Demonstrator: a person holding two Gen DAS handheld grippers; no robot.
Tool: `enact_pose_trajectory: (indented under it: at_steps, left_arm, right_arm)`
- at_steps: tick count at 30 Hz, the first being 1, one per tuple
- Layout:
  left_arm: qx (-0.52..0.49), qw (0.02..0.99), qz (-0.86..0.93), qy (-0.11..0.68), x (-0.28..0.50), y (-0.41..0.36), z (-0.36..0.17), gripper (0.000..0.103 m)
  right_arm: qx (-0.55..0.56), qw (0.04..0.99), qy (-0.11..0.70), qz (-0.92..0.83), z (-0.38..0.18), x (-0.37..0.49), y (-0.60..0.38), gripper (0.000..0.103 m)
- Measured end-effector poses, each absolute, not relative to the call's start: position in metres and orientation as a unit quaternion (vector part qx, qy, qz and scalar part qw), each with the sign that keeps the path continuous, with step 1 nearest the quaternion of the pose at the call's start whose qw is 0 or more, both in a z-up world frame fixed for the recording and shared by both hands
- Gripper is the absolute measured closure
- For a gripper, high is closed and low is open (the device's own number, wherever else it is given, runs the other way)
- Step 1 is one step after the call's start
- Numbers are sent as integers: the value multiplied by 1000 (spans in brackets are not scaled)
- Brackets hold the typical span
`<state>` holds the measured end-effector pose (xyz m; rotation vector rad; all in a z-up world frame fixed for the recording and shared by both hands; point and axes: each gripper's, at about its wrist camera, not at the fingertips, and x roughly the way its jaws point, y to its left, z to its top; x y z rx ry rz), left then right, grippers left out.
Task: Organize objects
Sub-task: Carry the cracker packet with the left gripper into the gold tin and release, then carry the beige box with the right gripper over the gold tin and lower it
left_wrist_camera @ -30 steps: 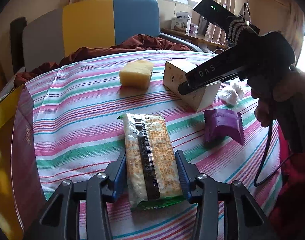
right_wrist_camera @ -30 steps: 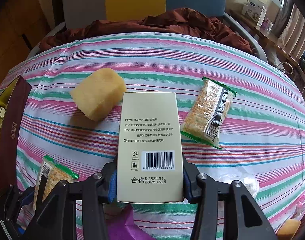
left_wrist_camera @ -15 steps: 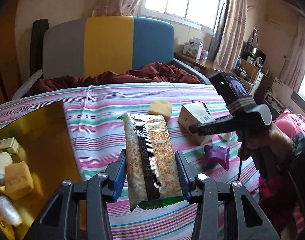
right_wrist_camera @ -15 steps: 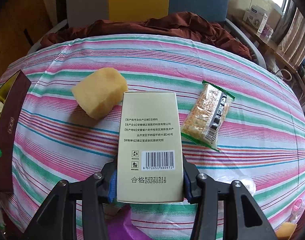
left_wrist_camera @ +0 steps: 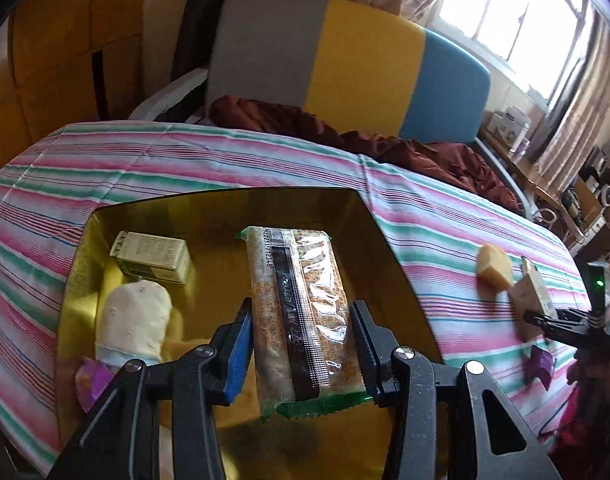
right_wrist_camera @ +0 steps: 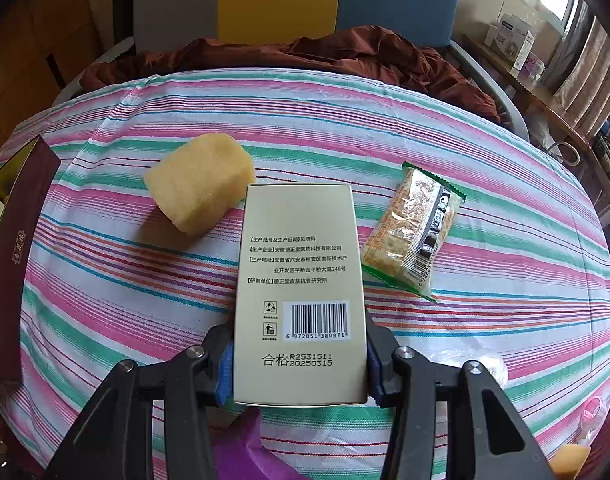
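The bench [right_wrist_camera: 505, 120] wears a cloth with pink, green and white stripes, and behind it stands a chair [left_wrist_camera: 345, 48] in grey, yellow and blue. Your left gripper [left_wrist_camera: 301, 334] is clamped on a cracker packet [left_wrist_camera: 301, 312] above the golden tray [left_wrist_camera: 381, 248]. Its long axis runs straight away from you along the fingers, green end nearest the camera. Only the left view shows inside the tray: a small box [left_wrist_camera: 151, 256] and a pale wrapped roll [left_wrist_camera: 135, 320] lie there. Your right gripper [right_wrist_camera: 299, 356] is clamped on a cream carton [right_wrist_camera: 301, 292], the barcode end near you and the long axis pointing forward. Only the right view shows a second cracker packet [right_wrist_camera: 413, 232], which lies on the cloth right of the carton, while a yellow sponge [right_wrist_camera: 203, 182] lies to its left.
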<state>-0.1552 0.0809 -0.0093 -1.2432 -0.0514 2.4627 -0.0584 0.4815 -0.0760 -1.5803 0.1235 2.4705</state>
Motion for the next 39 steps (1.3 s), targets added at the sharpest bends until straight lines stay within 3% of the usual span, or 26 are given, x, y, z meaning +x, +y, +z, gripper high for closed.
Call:
enact_pose_trajectory:
  at_steps: [14, 18, 28, 39]
  left_arm:
    - [-510, 117, 852, 26, -230, 77, -66, 56]
    - [-494, 116, 862, 16, -218, 73, -57, 47]
    - [-412, 109, 904, 31, -157, 76, -12, 43]
    - [-379, 124, 916, 36, -88, 79, 2, 43]
  right_arm:
    - [-535, 103, 41, 837, -76, -58, 483, 54]
    - [-535, 103, 41, 837, -76, -58, 482, 54]
    - [-534, 105, 34, 838, -76, -58, 481, 54]
    - [-532, 112, 19, 839, -75, -60, 474, 54]
